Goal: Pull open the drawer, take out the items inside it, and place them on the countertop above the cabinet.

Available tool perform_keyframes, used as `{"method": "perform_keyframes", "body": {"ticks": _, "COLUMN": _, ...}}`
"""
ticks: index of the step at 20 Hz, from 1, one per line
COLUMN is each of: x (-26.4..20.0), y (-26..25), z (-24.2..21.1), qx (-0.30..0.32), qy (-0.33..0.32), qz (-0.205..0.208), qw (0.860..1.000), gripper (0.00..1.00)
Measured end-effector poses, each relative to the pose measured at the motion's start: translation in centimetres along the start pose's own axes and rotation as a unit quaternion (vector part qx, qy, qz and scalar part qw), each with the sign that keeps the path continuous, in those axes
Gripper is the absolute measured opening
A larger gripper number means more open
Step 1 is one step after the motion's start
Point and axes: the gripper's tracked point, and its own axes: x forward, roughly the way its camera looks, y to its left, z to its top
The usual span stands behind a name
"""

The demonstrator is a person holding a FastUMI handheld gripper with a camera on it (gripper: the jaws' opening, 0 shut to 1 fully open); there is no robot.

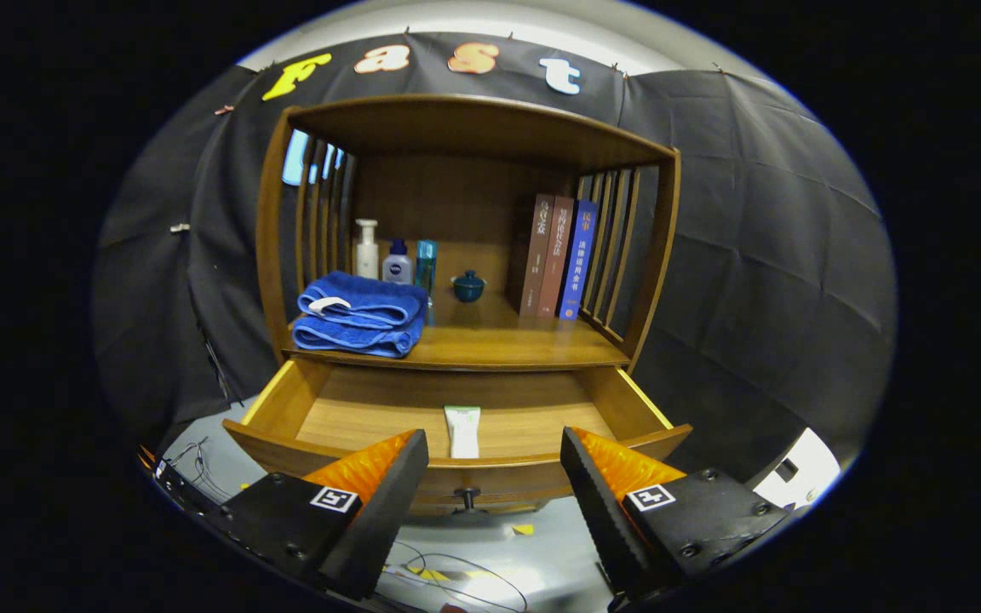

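Tube: a small white tube is lying flat on the drawer floor, near the front wall, just ahead of my fingers and between their lines.
Drawer: the drawer is standing pulled out; its knob is sitting between my fingertips, not touched.
Gripper: I am holding my gripper with the fingers spread wide, gripping nothing.
Countertop: the countertop above the drawer is carrying a folded blue towel, three bottles, a small dark lidded pot and three upright books.
Floor: cables are lying under my fingers.
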Motion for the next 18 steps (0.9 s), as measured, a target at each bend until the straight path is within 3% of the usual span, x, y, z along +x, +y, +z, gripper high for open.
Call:
{"method": "perform_keyframes", "body": {"ticks": 5, "x": 5.5, "y": 0.0, "z": 0.6, "qx": 0.0, "qy": 0.101, "qz": -0.035, "qw": 0.994, "gripper": 0.96}}
{"method": "perform_keyframes", "body": {"ticks": 8, "x": 9.4, "y": 1.6, "z": 0.9, "qx": 0.017, "qy": 0.142, "qz": -0.017, "qw": 0.99, "gripper": 0.96}}
{"method": "perform_keyframes", "body": {"ticks": 12, "x": 14.3, "y": 2.7, "z": -2.2, "qx": 0.037, "qy": 0.237, "qz": 0.0, "qw": 0.971, "gripper": 0.97}}
{"method": "perform_keyframes", "body": {"ticks": 18, "x": 19.9, "y": 3.8, "z": -7.4, "qx": 0.015, "qy": 0.34, "qz": 0.025, "qw": 0.94, "gripper": 0.97}}
